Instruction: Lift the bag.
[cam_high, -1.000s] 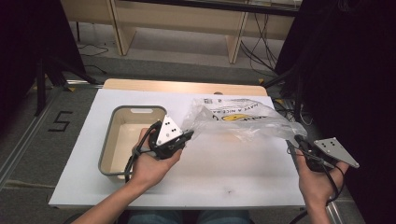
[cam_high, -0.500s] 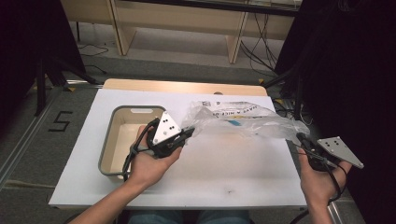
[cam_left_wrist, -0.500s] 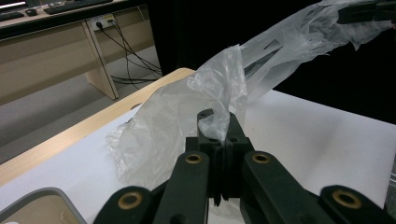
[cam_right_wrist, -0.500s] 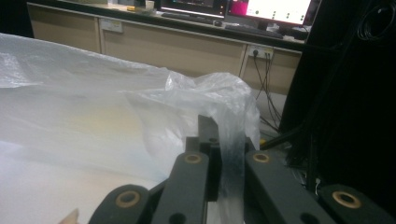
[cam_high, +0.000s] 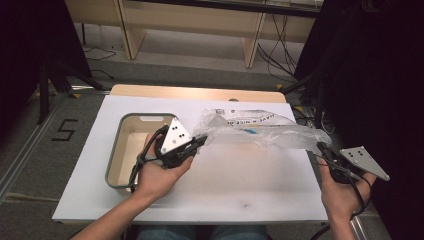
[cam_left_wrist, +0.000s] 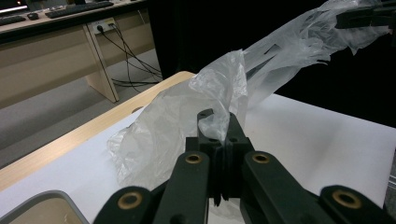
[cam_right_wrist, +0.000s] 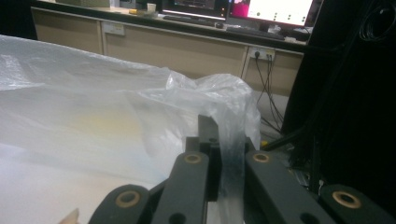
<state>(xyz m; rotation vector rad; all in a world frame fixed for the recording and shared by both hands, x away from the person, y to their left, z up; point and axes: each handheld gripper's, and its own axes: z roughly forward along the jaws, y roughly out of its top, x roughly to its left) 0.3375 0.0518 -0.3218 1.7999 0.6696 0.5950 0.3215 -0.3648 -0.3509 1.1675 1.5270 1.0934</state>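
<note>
My left gripper (cam_high: 200, 142) has its two black jaws pressed together on a bunched corner of the crinkled, clear plastic bag (cam_high: 255, 132), with film puffing up past the tips in the left gripper view (cam_left_wrist: 219, 123). My right gripper (cam_high: 322, 149) pinches the bag's other end the same way; in the right gripper view (cam_right_wrist: 219, 140) a strip of film runs down between its closed jaws. The bag (cam_left_wrist: 187, 112) hangs stretched between the two grippers above the flat white table top (cam_high: 240, 185), sagging slightly, with dark printed lettering on its far side. My left hand (cam_high: 160, 170) sits at the bag's left end, over the right rim of the shallow, grey-rimmed rectangular tray (cam_high: 117, 150) with a pale inside. My right hand (cam_high: 345, 190) is at the bag's right end, past the table's right edge. Nearer to me than the bag, the white surface lies bare; beyond the bag runs a light wooden strip (cam_high: 195, 92).
</note>
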